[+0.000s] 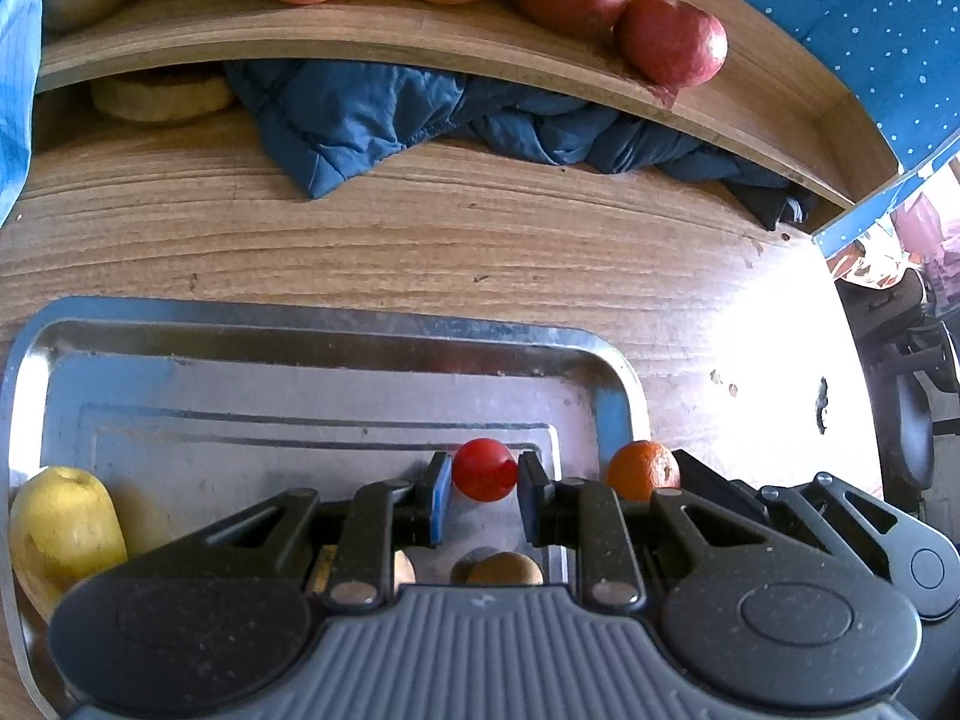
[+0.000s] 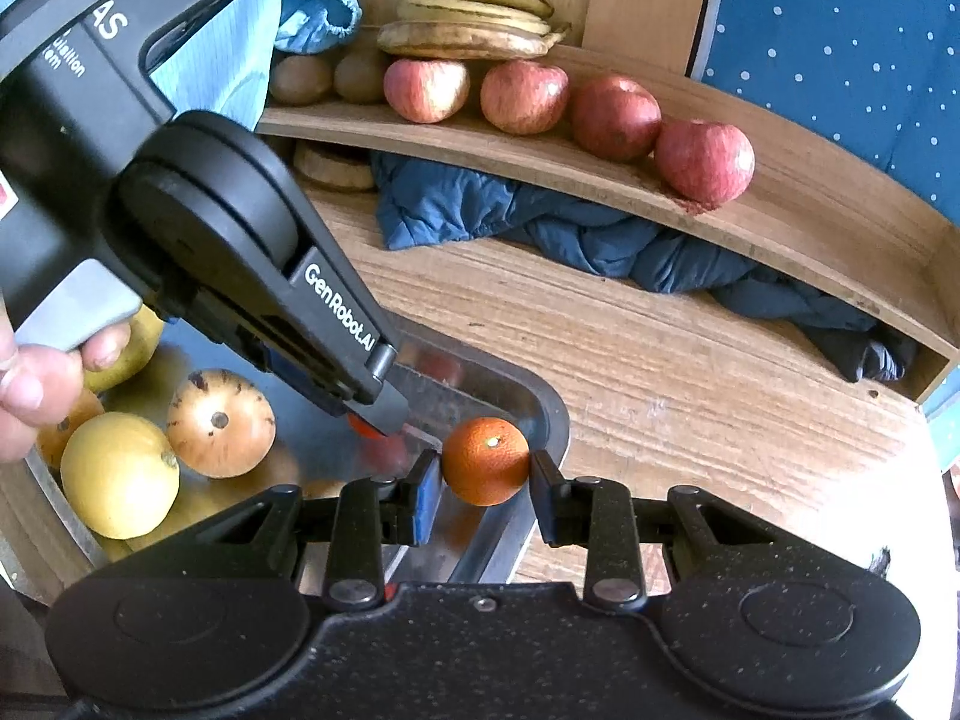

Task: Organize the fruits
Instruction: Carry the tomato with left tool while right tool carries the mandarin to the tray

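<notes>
Tray (image 2: 543,414) holds yellow pears (image 2: 120,474); left gripper (image 1: 483,495) pinches glossy red tomato (image 1: 485,469), right gripper (image 2: 486,483) pinches orange (image 2: 486,461) (dimpled skin).

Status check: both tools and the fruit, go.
Left tool shut on small red fruit over metal tray. Right tool shut on orange. Nothing blocking.

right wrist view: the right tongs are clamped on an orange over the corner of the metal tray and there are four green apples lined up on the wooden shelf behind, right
Almost. The apples on the wooden shelf are red, not green, as the right wrist view shows. The rest holds: four of them stand in a row, and the right tongs are clamped on the orange over the corner of the metal tray.
</notes>
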A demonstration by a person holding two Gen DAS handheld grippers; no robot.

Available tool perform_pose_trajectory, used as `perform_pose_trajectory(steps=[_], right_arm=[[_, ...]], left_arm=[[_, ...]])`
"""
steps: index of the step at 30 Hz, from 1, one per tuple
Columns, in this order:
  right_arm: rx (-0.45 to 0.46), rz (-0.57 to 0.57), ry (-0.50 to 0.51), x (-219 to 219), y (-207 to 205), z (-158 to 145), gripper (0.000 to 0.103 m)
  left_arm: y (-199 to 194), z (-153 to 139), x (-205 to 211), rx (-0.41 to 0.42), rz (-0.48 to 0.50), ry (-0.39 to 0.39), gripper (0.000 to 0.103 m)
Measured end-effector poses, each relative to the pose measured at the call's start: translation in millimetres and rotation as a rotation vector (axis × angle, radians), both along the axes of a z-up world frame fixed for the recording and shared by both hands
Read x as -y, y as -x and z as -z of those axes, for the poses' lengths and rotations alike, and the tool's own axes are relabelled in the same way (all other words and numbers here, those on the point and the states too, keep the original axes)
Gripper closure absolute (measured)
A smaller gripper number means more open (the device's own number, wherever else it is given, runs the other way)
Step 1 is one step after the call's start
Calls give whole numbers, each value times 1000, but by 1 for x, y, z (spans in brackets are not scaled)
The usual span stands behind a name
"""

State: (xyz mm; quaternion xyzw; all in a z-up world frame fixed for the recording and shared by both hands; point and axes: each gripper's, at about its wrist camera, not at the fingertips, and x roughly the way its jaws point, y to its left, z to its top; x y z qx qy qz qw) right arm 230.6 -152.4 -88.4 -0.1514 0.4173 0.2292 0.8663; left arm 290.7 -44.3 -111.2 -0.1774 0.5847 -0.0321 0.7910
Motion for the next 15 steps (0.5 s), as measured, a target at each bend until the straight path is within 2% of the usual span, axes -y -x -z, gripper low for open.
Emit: perform_pose_trajectory(steps=[15], right_arm=[[-30,-2,2,0,3,2,69]], left_arm=[[2,2,2,-19,11,-5,78]])
